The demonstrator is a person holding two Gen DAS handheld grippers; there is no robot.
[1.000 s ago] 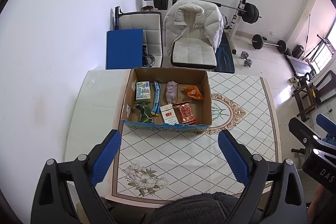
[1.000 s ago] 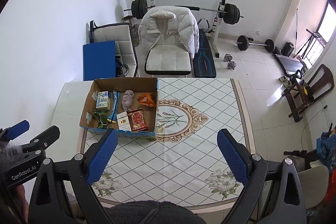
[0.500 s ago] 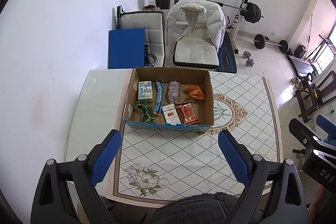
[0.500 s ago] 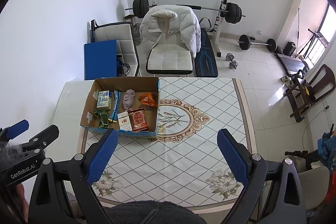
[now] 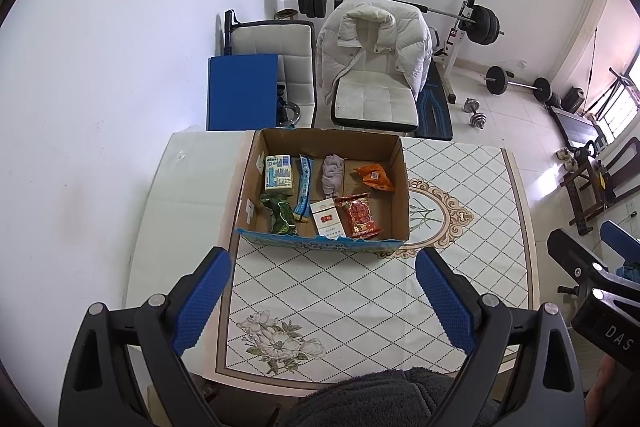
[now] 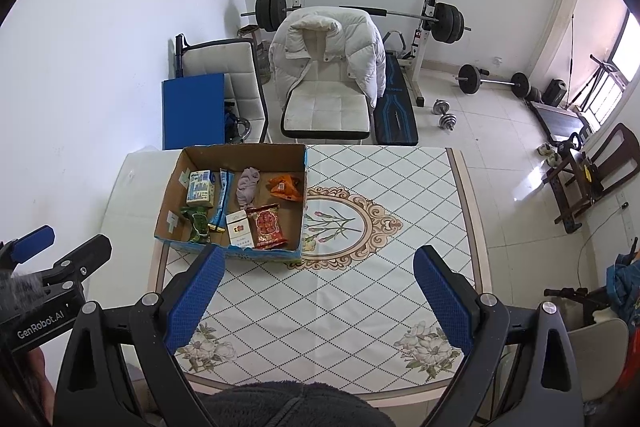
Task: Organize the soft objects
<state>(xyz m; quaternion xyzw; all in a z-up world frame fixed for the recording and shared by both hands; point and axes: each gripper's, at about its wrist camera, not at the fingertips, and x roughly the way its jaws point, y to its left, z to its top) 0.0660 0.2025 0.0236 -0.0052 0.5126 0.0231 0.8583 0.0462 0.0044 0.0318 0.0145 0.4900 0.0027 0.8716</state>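
Note:
An open cardboard box (image 5: pixel 394 147) (image 6: pixel 298 151) stands on the left half of the table. It holds a mauve cloth (image 5: pixel 333 174) (image 6: pixel 248 187), an orange packet (image 5: pixel 374 177), a red snack packet (image 5: pixel 359 215) (image 6: pixel 266 225), a white carton (image 5: pixel 326 219), a blue stick packet (image 5: pixel 303 193), a blue-white pack (image 5: pixel 278 174) and a green packet (image 5: pixel 282 214). My left gripper (image 5: pixel 322 301) is open and empty, high above the table's near edge. My right gripper (image 6: pixel 318 301) is open and empty, to the right of the left one.
The table (image 6: pixel 384 227) has a diamond-patterned cloth with a floral medallion. Beyond its far edge stand a white chair with a white jacket (image 5: pixel 374 67), a second chair, a blue board (image 5: pixel 242 91) and a barbell rack. Dumbbells lie on the floor at right.
Both views have shifted slightly; the box sits a little lower and closer in frame. Both grippers stay open and empty.

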